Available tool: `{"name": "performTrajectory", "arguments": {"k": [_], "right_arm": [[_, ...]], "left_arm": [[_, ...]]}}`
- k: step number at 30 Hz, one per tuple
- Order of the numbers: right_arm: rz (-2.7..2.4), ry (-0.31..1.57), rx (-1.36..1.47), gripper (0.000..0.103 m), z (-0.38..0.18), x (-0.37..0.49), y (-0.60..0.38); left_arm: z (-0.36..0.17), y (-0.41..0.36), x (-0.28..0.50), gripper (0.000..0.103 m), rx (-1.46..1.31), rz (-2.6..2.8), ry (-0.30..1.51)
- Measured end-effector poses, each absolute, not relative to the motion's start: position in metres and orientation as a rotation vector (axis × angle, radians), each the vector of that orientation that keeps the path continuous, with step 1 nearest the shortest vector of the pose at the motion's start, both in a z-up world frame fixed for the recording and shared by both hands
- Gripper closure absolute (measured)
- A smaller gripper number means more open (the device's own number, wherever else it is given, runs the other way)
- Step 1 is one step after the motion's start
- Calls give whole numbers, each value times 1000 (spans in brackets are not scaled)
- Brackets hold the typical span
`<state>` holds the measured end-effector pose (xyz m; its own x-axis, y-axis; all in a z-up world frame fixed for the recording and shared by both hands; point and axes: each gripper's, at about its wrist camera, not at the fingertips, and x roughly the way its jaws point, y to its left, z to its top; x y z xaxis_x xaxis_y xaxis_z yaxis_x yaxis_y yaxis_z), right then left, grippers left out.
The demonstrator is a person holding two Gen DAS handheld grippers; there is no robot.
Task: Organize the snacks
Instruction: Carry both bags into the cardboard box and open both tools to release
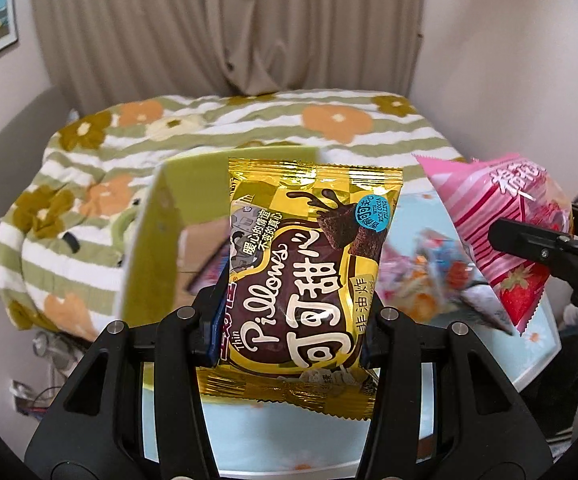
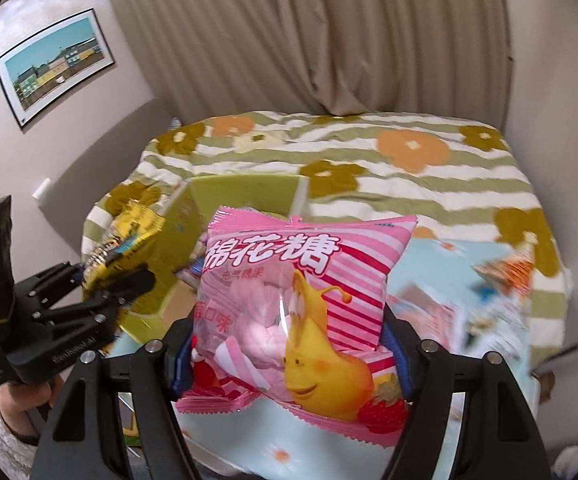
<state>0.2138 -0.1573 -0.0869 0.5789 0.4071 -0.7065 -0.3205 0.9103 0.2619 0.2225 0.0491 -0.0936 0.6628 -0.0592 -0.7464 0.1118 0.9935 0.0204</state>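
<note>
In the left tool, gold "Pillows" packet; in the right tool, pink "棉花糖" bag.

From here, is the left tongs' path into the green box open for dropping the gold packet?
Probably yes: the left tongs hold the gold packet just before the green box, whose open top faces them; nothing visibly lies between.

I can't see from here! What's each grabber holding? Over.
Left gripper shut on gold Pillows packet. Right gripper shut on pink marshmallow bag. Green box ahead, open, unblocked.
</note>
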Motion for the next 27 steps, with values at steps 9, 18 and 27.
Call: {"name": "performTrajectory", "arguments": {"k": [9, 18, 27], "right_arm": [[449, 901, 134, 33, -97, 249, -76], [387, 970, 145, 33, -114, 256, -48], [387, 1018, 136, 31, -124, 260, -34]], "left_arm": [[-128, 122, 252, 60, 73, -80, 961], [-149, 149, 250, 1, 57, -112, 985], [-141, 165, 237, 1, 25, -105, 973]]}}
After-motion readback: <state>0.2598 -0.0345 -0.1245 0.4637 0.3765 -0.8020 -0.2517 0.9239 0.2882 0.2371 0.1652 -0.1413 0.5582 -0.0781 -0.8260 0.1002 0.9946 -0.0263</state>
